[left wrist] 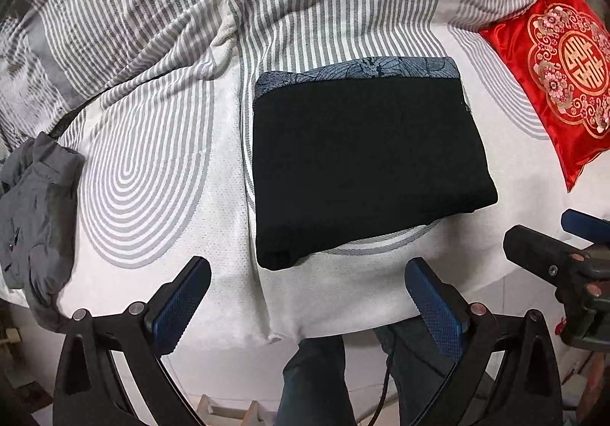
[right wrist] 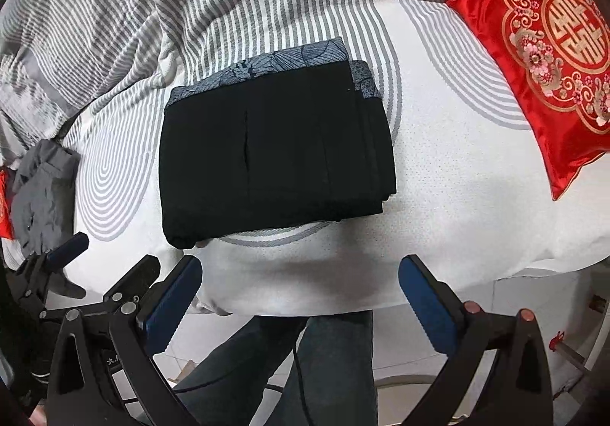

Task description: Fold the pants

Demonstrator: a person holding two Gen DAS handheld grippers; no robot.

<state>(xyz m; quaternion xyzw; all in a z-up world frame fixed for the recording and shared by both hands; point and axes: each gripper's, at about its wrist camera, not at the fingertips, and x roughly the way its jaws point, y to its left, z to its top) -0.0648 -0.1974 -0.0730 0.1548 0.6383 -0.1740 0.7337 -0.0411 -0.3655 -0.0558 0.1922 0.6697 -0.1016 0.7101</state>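
Blue-padded fingers [left wrist: 183, 296] of the left gripper [left wrist: 305, 296] stand spread wide with nothing between them, poised over the near edge of a bed; the right gripper [right wrist: 301, 292] is likewise released and empty, its jaws at full spread. Below them, at 6 o'clock, a person's legs in dark jeans [right wrist: 331, 361] stand on a pale tiled floor [right wrist: 400, 330]. The black pants [left wrist: 362, 163] lie folded into a compact rectangle near the middle of the white mattress [left wrist: 495, 174], a blue-grey patterned waistband [left wrist: 381, 69] showing along the far edge at 12 o'clock; neither gripper touches them. A grey-and-white striped quilt [left wrist: 152, 6] is bunched across the far side, from 10 to 1 o'clock. At 2 o'clock a red satin cushion [right wrist: 514, 56] carries a gold embroidered double-happiness character inside a floral border, the only writing legible. A crumpled grey garment [left wrist: 34, 204] sits at 9 o'clock on the mattress edge.
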